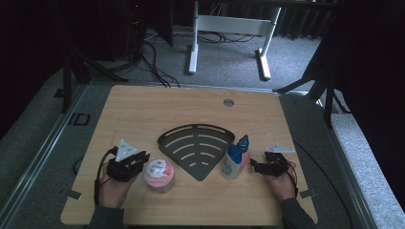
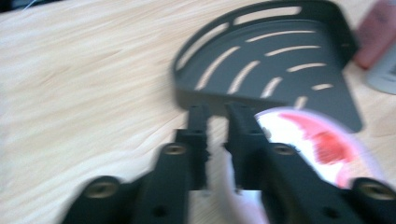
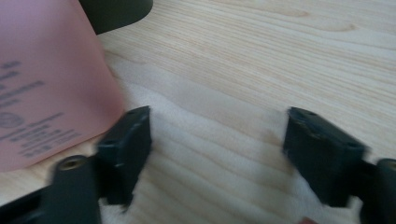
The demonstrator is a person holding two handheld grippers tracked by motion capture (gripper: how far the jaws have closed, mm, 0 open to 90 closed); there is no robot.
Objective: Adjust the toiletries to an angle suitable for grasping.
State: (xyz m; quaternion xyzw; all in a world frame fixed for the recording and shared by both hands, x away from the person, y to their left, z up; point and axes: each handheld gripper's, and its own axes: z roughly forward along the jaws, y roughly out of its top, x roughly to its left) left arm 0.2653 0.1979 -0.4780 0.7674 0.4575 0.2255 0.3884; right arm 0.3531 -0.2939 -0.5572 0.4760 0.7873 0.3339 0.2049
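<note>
Black slotted tray (image 1: 177,138): nothing inside | pink tub (image 1: 159,175): lidded | bottle (image 1: 235,161): capped

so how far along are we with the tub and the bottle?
Nothing looks done: the black rack has nothing on it. The pink tub sits on the table beside the left claw, whose jaws are nearly shut with nothing between them. The right claw is open beside the pink bottle, not gripping it. Probably both still need moving.
</note>
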